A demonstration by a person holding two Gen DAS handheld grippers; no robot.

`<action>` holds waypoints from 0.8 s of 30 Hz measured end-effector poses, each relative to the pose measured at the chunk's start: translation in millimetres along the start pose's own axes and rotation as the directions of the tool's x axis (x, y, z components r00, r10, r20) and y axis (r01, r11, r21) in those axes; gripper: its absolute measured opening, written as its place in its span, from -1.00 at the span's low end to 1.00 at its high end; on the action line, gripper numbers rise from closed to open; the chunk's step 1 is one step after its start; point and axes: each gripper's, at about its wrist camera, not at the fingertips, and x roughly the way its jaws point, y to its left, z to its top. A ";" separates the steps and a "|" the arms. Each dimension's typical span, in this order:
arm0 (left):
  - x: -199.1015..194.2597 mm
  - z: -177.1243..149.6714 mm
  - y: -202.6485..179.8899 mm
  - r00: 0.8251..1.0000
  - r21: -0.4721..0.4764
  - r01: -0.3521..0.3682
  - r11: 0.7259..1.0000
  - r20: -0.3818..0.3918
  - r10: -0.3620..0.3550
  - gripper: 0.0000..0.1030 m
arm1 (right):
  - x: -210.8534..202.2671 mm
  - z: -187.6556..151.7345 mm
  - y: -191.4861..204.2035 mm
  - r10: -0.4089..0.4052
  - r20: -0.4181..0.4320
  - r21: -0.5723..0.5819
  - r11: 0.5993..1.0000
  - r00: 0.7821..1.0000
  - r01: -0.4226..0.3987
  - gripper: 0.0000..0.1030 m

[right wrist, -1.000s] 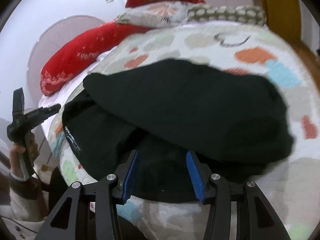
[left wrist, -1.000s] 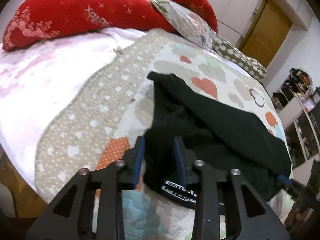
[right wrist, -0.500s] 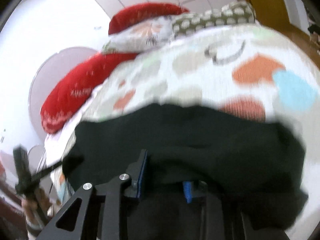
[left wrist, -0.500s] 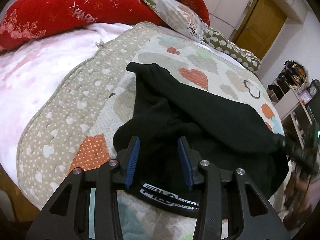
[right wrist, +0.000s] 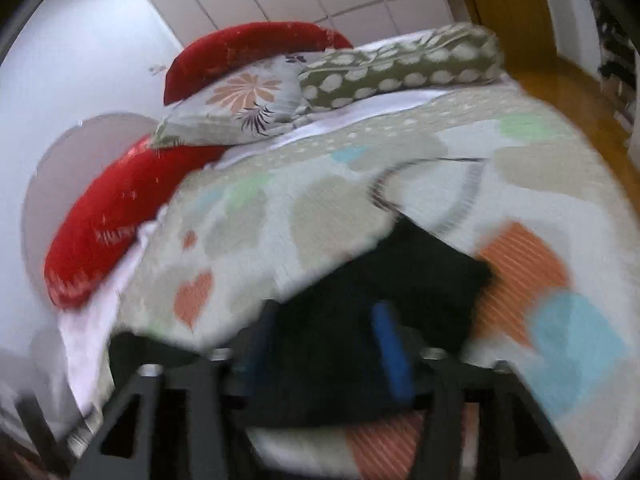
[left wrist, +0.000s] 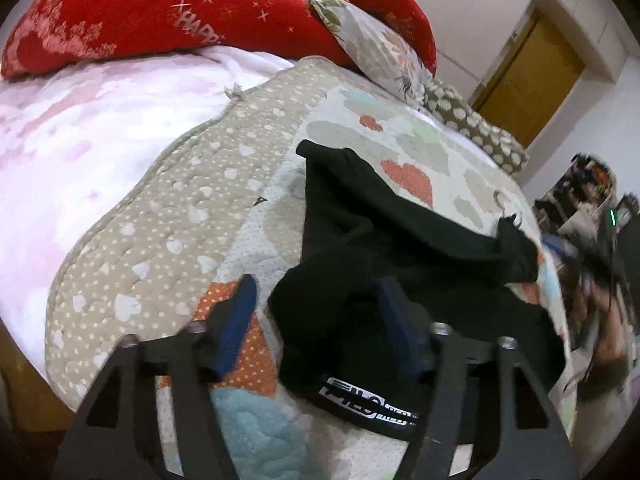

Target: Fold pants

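Black pants [left wrist: 360, 248] lie bunched on the heart-patterned quilt [left wrist: 168, 216], waistband with white lettering [left wrist: 368, 404] nearest me. My left gripper [left wrist: 316, 316] straddles a fold of them, its jaws opening; the left pad [left wrist: 240, 312] stands clear of the cloth. In the blurred right wrist view the pants [right wrist: 420, 276] fill the gap of my right gripper [right wrist: 324, 346], whose jaws are also opening, wider than the cloth was pinched. That gripper and the person's hand [left wrist: 600, 304] show blurred at the right edge of the left wrist view, beside a raised corner of the pants.
Red pillows [left wrist: 160, 20], a floral pillow [left wrist: 380, 52] and a spotted green one [right wrist: 400, 68] line the bed's head. A pink sheet [left wrist: 80, 128] covers the left side. A wooden door [left wrist: 528, 80] and cluttered shelves [left wrist: 588, 184] stand beyond the bed.
Both grippers' jaws have widened off the cloth. The right gripper swept sideways along the pants, dragging one edge over so more quilt shows. The left gripper stayed near the waistband.
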 end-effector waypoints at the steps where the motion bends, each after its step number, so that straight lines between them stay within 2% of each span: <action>1: -0.7 -1.3 3.2 1.000 -0.010 0.016 1.000 0.001 -0.016 0.29 | -18.3 -19.4 -4.8 -0.024 -0.001 -0.017 1.000 1.000 0.024 0.19; 4: 3.9 -4.1 7.2 1.000 -0.022 0.018 1.000 -0.020 -0.019 0.29 | -56.5 -71.9 -26.2 -0.073 -0.009 0.005 0.997 0.997 0.073 0.23; 7: 13.1 -9.6 5.2 0.998 -0.023 0.016 1.000 -0.058 -0.017 0.30 | -76.5 -119.3 -57.4 -0.107 -0.019 0.102 0.989 0.994 0.109 0.26; 8: 16.6 -12.8 3.1 0.997 -0.022 0.023 0.999 -0.073 -0.024 0.29 | -74.9 -133.4 -64.1 -0.069 -0.049 0.140 0.987 0.996 0.075 0.26; 10: 22.4 -18.9 -2.0 0.995 -0.010 0.029 1.000 -0.098 -0.030 0.29 | -72.0 -142.8 -64.0 -0.012 -0.026 0.166 0.986 1.000 0.016 0.27; 12: 27.0 -22.8 -6.0 0.994 0.002 0.028 1.000 -0.110 -0.028 0.29 | -70.3 -147.1 -54.8 0.021 0.024 0.139 0.990 0.999 -0.024 0.27; 14: 32.3 -24.4 -10.5 0.993 0.004 0.020 1.000 -0.116 -0.019 0.30 | -58.5 -147.4 -43.6 0.047 0.004 0.117 0.992 0.999 -0.047 0.27; 15: 33.4 -24.5 -13.0 0.993 0.009 0.015 1.000 -0.115 -0.014 0.30 | -56.6 -147.4 -38.8 0.041 0.004 0.100 0.994 0.999 -0.042 0.16; 16: 33.7 -24.7 -14.8 0.994 0.013 0.019 1.000 -0.110 -0.017 0.30 | -53.4 -144.9 -30.6 0.044 0.008 0.076 0.996 0.999 -0.044 -0.13; 17: 34.6 -24.9 -16.2 0.994 0.012 0.033 0.999 -0.104 -0.032 0.30 | -50.4 -144.3 -25.0 0.058 0.006 0.062 0.996 0.998 -0.059 -0.31; 18: 37.2 -25.7 -17.5 0.993 0.002 0.060 0.998 -0.106 -0.060 0.28 | -46.1 -144.9 -21.6 0.082 -0.004 0.061 0.995 0.997 -0.081 -0.61; 19: 39.1 -26.5 -18.8 0.991 -0.003 0.073 0.997 -0.114 -0.073 0.19 | -42.3 -146.0 -18.6 0.085 -0.016 0.055 0.995 0.996 -0.084 -0.65; 21: 38.8 -27.8 -23.0 0.990 0.003 0.074 0.997 -0.120 -0.073 -0.36 | -45.1 -148.0 -12.5 0.045 -0.014 0.014 0.999 0.999 -0.045 -0.72; 24: 25.8 -29.0 -28.9 0.987 0.014 0.122 0.992 -0.110 -0.120 -0.42 | -77.3 -143.4 -14.7 0.015 0.063 0.003 1.000 0.998 -0.016 -0.74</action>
